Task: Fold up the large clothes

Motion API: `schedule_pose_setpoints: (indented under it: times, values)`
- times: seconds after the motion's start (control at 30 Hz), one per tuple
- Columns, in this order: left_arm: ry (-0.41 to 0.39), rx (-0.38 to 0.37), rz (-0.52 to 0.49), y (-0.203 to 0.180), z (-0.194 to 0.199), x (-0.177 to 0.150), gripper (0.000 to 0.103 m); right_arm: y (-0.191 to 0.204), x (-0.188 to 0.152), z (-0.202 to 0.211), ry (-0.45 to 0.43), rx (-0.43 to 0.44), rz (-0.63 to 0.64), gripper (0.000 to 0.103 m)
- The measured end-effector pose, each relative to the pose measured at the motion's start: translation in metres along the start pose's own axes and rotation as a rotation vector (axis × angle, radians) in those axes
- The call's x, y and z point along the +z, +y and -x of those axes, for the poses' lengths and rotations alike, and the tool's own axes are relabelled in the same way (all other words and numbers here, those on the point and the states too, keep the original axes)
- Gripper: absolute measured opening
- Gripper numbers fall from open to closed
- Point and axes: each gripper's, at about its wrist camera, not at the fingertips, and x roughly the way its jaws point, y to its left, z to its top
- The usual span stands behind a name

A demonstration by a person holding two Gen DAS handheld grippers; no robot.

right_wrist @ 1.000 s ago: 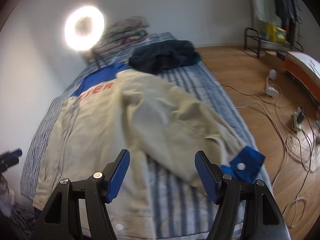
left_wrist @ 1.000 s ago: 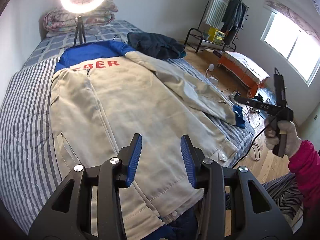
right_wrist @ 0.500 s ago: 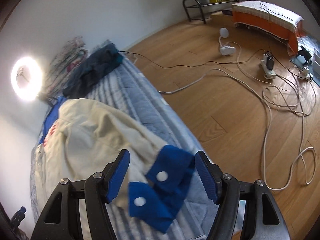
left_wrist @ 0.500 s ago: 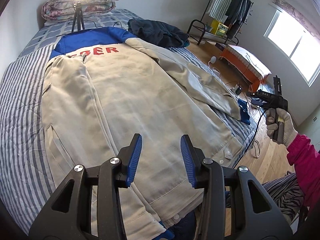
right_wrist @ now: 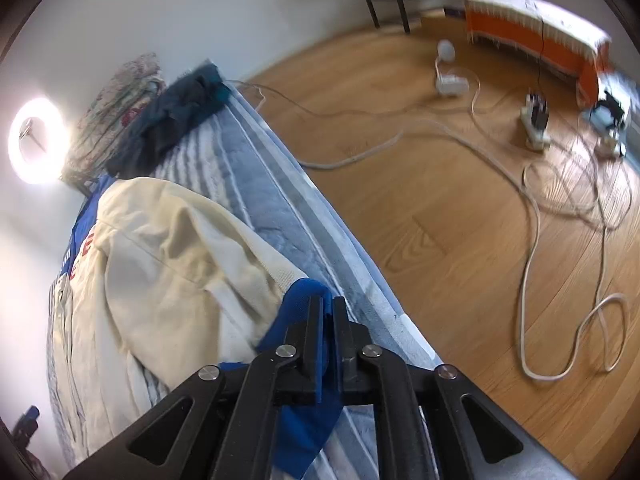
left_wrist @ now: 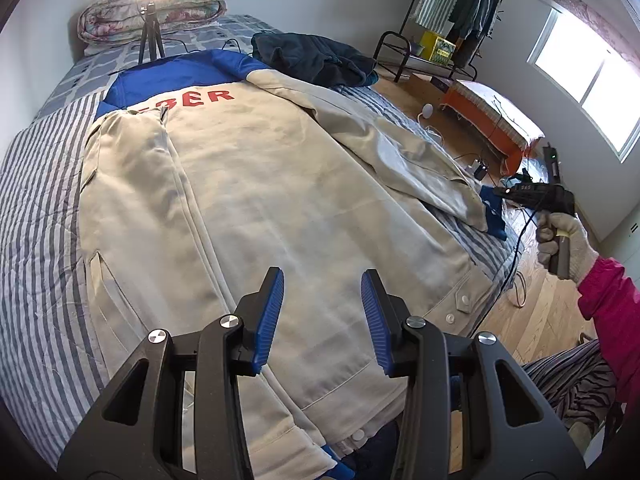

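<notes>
The left gripper (left_wrist: pixel 322 320) hovers with its fingers (left_wrist: pixel 269 312) released and nothing between them, above the near hem of the jacket (left_wrist: pixel 260 184). The jacket lies spread back-up on the striped bed (left_wrist: pixel 36 216), one sleeve folded in along its body and the other sleeve (left_wrist: pixel 400 152) stretched toward the bed's floor-side edge. At that sleeve's end the right gripper (right_wrist: pixel 327 312) has just been closing, and its fingers (right_wrist: pixel 314 328) are now clenched on the blue cuff (right_wrist: pixel 304 296). The cloth looks thick, soft and limp, probably fairly heavy. It should drape and drag rather than slip, so cuffs, hem and shoulder seams seem the best holds. No containers are in play.
</notes>
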Motion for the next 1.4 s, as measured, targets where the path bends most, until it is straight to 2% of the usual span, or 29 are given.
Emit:
schedule_pose_setpoints:
  times: [0.1,0.2,0.33,0.5,0.6,0.67,0.8,0.93,1.03,1.1,1.17,1.3,1.33,1.4]
  values:
    - [0.002,0.006,0.002,0.002,0.0,-0.002,0.041,0.017,-0.006,0.024,-0.046,0.014,0.034,0.0]
    - [-0.004,0.01,0.009,0.005,0.003,-0.002,0.041,0.044,-0.014,0.051,-0.091,0.071,0.092,0.0]
    - [-0.02,0.016,0.03,0.01,0.009,-0.003,0.041,0.098,-0.029,0.086,-0.145,0.186,0.215,0.0]
    - [-0.043,0.025,0.067,0.02,0.018,-0.002,0.041,0.177,-0.069,0.111,-0.142,0.356,0.433,0.0]
    - [-0.052,0.029,0.096,0.027,0.022,-0.003,0.041,0.225,-0.108,0.11,-0.084,0.445,0.599,0.0]
    - [-0.056,0.033,0.116,0.033,0.025,-0.004,0.041,0.251,-0.137,0.101,-0.013,0.488,0.714,0.0]
    - [-0.053,0.047,0.14,0.041,0.027,-0.008,0.041,0.288,-0.203,0.073,0.141,0.494,0.975,0.0]
    - [-0.035,0.051,0.151,0.045,0.024,-0.013,0.041,0.293,-0.237,0.055,0.266,0.494,1.098,0.0]
    - [-0.001,0.029,0.183,0.047,0.014,-0.019,0.041,0.284,-0.237,0.056,0.288,0.521,1.099,0.0]
    - [0.028,0.01,0.197,0.045,0.005,-0.022,0.041,0.28,-0.231,0.063,0.285,0.558,1.085,0.004]
    - [0.052,-0.011,0.209,0.041,-0.004,-0.027,0.041,0.273,-0.217,0.071,0.27,0.58,1.032,0.034]
    - [0.097,-0.081,0.239,0.028,-0.017,-0.039,0.043,0.245,-0.173,0.089,0.212,0.696,0.852,0.037]
    - [0.114,-0.098,0.251,0.024,-0.022,-0.043,0.048,0.233,-0.161,0.09,0.195,0.698,0.793,0.04]
    - [0.137,-0.124,0.27,0.018,-0.031,-0.05,0.05,0.215,-0.143,0.08,0.183,0.637,0.694,0.041]
